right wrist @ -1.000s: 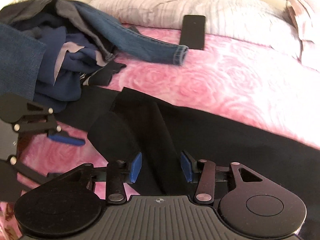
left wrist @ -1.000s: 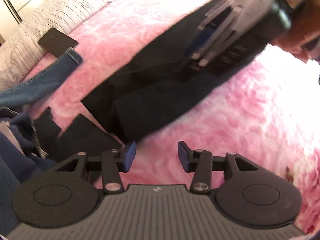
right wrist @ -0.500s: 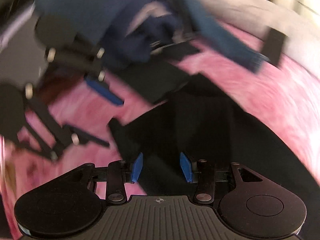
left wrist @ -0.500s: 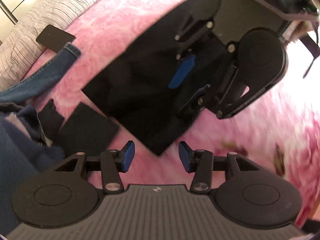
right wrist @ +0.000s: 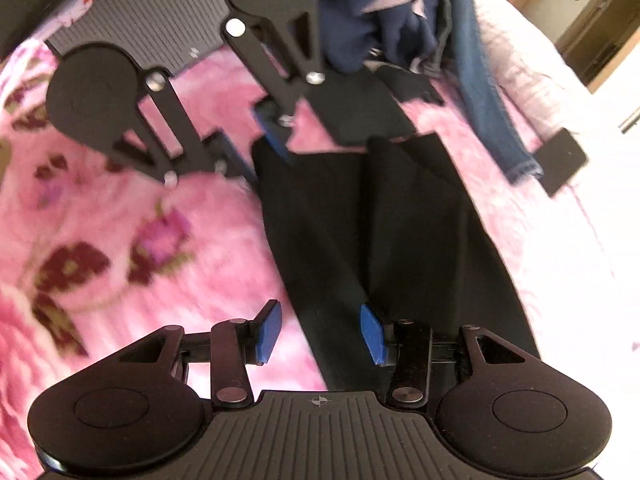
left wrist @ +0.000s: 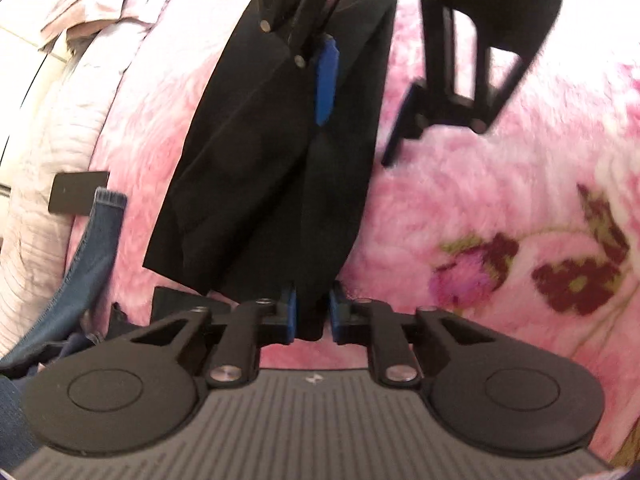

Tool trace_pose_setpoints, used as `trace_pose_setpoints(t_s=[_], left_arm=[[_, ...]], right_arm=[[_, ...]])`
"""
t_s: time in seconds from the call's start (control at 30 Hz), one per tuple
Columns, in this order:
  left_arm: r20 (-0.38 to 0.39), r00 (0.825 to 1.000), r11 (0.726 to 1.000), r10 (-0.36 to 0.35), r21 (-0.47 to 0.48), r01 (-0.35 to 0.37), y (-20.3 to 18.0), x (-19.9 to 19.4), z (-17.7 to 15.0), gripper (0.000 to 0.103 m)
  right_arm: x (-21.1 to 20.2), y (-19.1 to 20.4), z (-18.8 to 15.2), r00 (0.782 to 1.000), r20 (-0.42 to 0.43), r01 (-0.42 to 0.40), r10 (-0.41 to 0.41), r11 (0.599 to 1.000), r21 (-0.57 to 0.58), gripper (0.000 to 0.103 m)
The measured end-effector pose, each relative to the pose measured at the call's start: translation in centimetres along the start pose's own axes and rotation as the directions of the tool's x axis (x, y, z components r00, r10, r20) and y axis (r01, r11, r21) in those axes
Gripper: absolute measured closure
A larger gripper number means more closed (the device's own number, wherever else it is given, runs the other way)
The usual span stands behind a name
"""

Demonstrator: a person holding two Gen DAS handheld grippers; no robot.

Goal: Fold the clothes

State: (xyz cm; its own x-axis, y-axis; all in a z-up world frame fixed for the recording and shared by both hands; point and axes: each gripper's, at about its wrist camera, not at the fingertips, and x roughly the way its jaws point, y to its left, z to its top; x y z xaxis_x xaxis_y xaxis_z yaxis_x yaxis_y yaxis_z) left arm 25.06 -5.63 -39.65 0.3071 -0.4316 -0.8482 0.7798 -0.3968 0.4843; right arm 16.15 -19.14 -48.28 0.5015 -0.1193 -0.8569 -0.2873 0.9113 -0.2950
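A bed carries everything here, covered by a fluffy pink blanket (left wrist: 460,200) with a rose pattern; darker maroon flowers show at about 3 o'clock in the left wrist view and at 9 o'clock in the right wrist view. A pale striped pillow (left wrist: 44,240) lies along the bed's edge at 9 o'clock in the left wrist view, and in the right wrist view a wooden door frame (right wrist: 592,20) stands at 1 o'clock beyond the bedding.

The black garment (left wrist: 272,168) lies flat on the blanket as a long, narrow, already doubled strip running between the two tools. The left hand-held gripper (left wrist: 312,314) is closing its blue pads on the near end of that cloth, with the fabric pinched between them. The right hand-held gripper (right wrist: 320,330) hangs over the opposite end with its jaws apart; one blue pad is above the cloth and the other above the blanket beside its edge, neither pressing on it.

A blue jeans leg (right wrist: 488,112) trails across the blanket at 1 o'clock in the right wrist view, its cuff just beside a flat black rectangular object (right wrist: 560,160) at 2 o'clock. A heap of navy clothes (right wrist: 384,12) sits at 12 o'clock, with another dark piece of cloth (right wrist: 360,112) lying between that heap and the black garment.
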Motion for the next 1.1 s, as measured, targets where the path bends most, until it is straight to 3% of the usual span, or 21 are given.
trace_pose_setpoints(t_s=[0.03, 0.07, 0.1, 0.13, 0.37, 0.43, 0.47, 0.53, 0.6, 0.8, 0.87, 0.93, 1.1], left_arm=[[0.004, 1.000, 1.000, 0.007, -0.004, -0.007, 0.1, -0.3, -0.2, 0.099], [0.012, 1.000, 1.000, 0.012, -0.006, -0.012, 0.1, -0.7, -0.3, 0.100], [0.021, 1.000, 1.000, 0.014, -0.002, -0.014, 0.2, -1.2, -0.4, 0.101], [0.029, 1.000, 1.000, 0.012, 0.003, -0.012, 0.1, -1.6, -0.5, 0.101], [0.001, 1.000, 1.000, -0.018, 0.001, 0.018, -1.3, -1.0, -0.1, 0.101], [0.005, 1.000, 1.000, -0.017, 0.000, 0.017, -1.3, -1.0, -0.3, 0.101], [0.009, 1.000, 1.000, -0.016, 0.002, 0.016, -1.4, -1.0, -0.4, 0.101], [0.013, 1.000, 1.000, -0.016, 0.006, 0.016, -1.6, -1.0, -0.5, 0.101], [0.010, 1.000, 1.000, -0.018, -0.004, 0.018, -1.7, -1.0, -0.5, 0.100], [0.005, 0.999, 0.996, -0.038, -0.075, 0.038, -1.2, -2.0, -1.0, 0.098], [0.001, 0.999, 0.994, -0.044, -0.104, 0.044, -1.1, -2.4, -1.4, 0.098], [-0.004, 0.999, 0.989, -0.050, -0.140, 0.049, -0.9, -3.1, -1.8, 0.098], [-0.015, 0.996, 0.973, -0.087, -0.214, 0.082, -1.0, -4.2, -2.6, 0.096]], right_arm=[[0.0, -0.1, -0.2, 1.000, -0.004, 0.012, -0.012, 1.000, 0.011, 0.058], [-0.1, -0.1, -0.4, 1.000, -0.004, 0.014, -0.014, 0.999, 0.029, 0.067], [-0.2, -0.1, -0.5, 1.000, -0.010, 0.021, -0.020, 0.999, 0.046, 0.100], [-0.4, 0.2, -0.4, 0.999, -0.021, 0.037, -0.036, 0.998, 0.049, 0.101], [-1.5, 1.5, -0.8, 0.999, -0.023, 0.045, -0.043, 0.993, 0.107, 0.100], [-2.5, 0.8, -0.4, 0.999, -0.001, 0.038, -0.039, 0.989, 0.146, 0.094], [-3.3, 0.3, -0.1, 0.999, 0.023, 0.026, -0.030, 0.984, 0.174, 0.088], [-4.5, -1.0, 0.6, 0.995, 0.089, 0.020, -0.040, 0.975, 0.219, 0.052], [-4.8, -2.8, 1.4, 0.988, 0.145, 0.004, -0.045, 0.963, 0.268, 0.045], [0.2, -9.4, 3.2, 0.992, 0.128, -0.052, -0.009, 0.884, 0.465, 0.045], [2.3, -11.0, 3.3, 0.992, 0.096, -0.122, 0.084, 0.845, 0.521, 0.045], [2.9, -11.4, 3.7, 0.983, 0.097, -0.183, 0.155, 0.821, 0.541, 0.083], [-0.2, -6.5, 5.1, 0.961, 0.145, -0.273, 0.236, 0.894, 0.355, 0.085]])
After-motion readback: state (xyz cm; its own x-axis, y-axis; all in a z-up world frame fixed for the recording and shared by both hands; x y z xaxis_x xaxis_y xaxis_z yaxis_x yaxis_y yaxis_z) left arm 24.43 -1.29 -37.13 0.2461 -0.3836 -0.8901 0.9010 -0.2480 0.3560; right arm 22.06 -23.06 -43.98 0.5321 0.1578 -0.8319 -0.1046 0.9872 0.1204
